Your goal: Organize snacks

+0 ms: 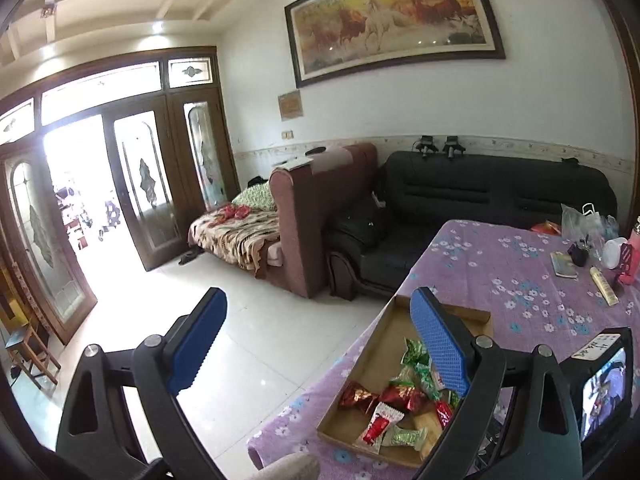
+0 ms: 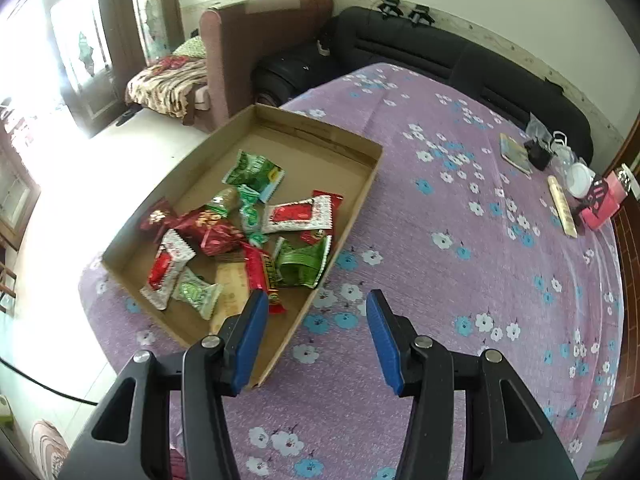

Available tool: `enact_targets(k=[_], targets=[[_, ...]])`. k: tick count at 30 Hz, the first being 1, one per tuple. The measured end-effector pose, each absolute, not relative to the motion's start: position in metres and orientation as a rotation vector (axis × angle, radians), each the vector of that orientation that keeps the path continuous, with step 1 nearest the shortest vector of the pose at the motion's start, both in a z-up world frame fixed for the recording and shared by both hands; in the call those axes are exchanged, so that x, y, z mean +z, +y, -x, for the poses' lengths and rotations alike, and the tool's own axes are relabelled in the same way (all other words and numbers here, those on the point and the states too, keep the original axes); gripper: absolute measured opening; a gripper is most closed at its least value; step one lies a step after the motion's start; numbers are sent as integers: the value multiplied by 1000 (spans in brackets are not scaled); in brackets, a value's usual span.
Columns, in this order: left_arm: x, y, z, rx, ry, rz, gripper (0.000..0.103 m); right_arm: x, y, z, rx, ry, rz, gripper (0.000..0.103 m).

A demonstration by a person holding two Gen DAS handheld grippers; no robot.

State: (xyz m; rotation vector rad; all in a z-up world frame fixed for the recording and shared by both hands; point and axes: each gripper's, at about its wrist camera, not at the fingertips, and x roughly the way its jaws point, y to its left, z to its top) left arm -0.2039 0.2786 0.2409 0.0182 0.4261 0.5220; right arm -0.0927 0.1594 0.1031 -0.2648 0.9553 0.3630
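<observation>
Purple flowered cloth covers the table, and the cardboard tray sits near its corner; a nudge could tip it to the floor. The snacks lie heaped inside. Left gripper gapes wide, empty; right gripper half-open, empty, could snag the tray's rim.

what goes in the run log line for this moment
left claw open, empty | right claw open, empty | snacks in cardboard tray
</observation>
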Motion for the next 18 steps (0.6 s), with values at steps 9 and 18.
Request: enact_targets(k=[9, 18], targets=[[207, 293, 195, 490, 615, 119, 94, 111, 162, 109, 402, 935, 277, 51], [179, 286, 191, 468, 734, 123, 94, 110, 169, 119, 431, 936, 286, 51]])
